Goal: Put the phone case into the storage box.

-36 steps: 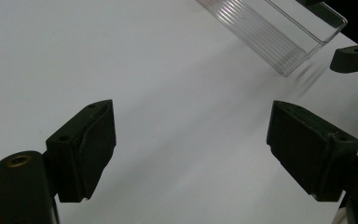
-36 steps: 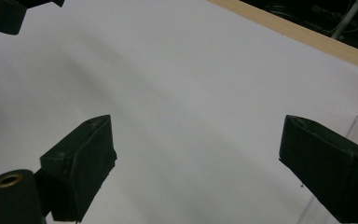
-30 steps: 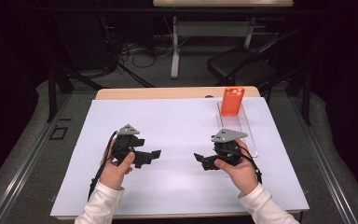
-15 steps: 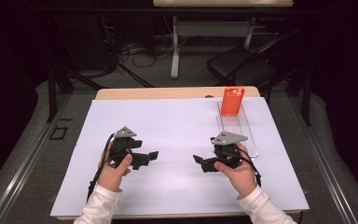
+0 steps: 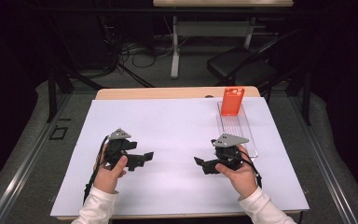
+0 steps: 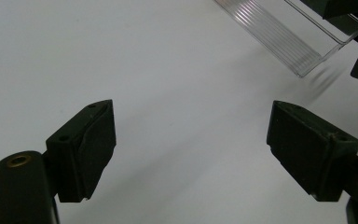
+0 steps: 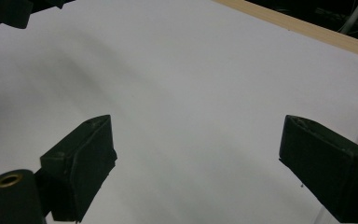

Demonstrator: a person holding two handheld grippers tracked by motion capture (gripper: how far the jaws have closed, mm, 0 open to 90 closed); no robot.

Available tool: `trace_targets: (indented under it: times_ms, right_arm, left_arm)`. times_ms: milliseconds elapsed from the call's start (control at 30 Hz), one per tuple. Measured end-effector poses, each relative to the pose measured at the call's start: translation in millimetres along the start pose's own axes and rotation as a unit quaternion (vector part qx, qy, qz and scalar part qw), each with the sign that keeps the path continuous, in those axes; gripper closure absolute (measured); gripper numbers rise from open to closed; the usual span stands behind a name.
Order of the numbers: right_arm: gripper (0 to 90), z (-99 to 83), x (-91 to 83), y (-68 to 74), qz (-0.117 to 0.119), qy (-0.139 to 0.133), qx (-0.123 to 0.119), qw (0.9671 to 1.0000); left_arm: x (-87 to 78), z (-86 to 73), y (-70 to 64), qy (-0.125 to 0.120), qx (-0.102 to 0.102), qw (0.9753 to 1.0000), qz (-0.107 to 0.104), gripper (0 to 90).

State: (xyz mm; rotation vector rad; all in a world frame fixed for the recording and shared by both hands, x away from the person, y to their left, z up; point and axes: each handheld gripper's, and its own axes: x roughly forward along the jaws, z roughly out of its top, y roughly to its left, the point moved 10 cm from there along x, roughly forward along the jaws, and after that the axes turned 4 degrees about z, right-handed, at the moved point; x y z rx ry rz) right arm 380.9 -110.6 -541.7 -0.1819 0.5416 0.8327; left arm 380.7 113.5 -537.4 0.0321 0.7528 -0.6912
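I have both hand-held grippers low over the white sheet that covers the tabletop, and neither one holds anything. The left hand-held gripper sits at the near left with its jaws pointing toward the middle of the sheet; in the left gripper view its jaws stand wide apart with bare white sheet between them. The right hand-held gripper sits at the near right, facing the left one, well apart from it, and in the right gripper view its jaws are just as wide, again with nothing but sheet in the gap. The thing nearest my right hand is the clear plastic tray, which lies on the right side of the sheet with its long axis running from the near side toward the far edge of the tabletop; its near end is just beside the right hand-held gripper. An orange case stands upright at the tray's far end, camera cut-out at the top. From the high view I get the whole layout; the left gripper view adds the ribbed floor and raised rim of the tray's end, crossing its upper right corner on a slant, while the right gripper view shows the far wooden edge of the tabletop.
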Motion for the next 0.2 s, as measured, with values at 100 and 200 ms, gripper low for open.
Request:
trace_targets:
  times_ms: [100,200]
  right_arm:
    - [9.6,0.3,0.1,0.2,0.000,0.000,-0.001,1.0000]
    - [9.6,0.6,-0.1,0.8,0.001,0.000,-0.001,1.0000]
  left_arm:
    - [-0.4,-0.5,1.4,0.001,0.000,1.0000,0.001,16.1]
    - [-0.4,-1.0,1.9,0.003,0.001,1.0000,0.002,16.1]
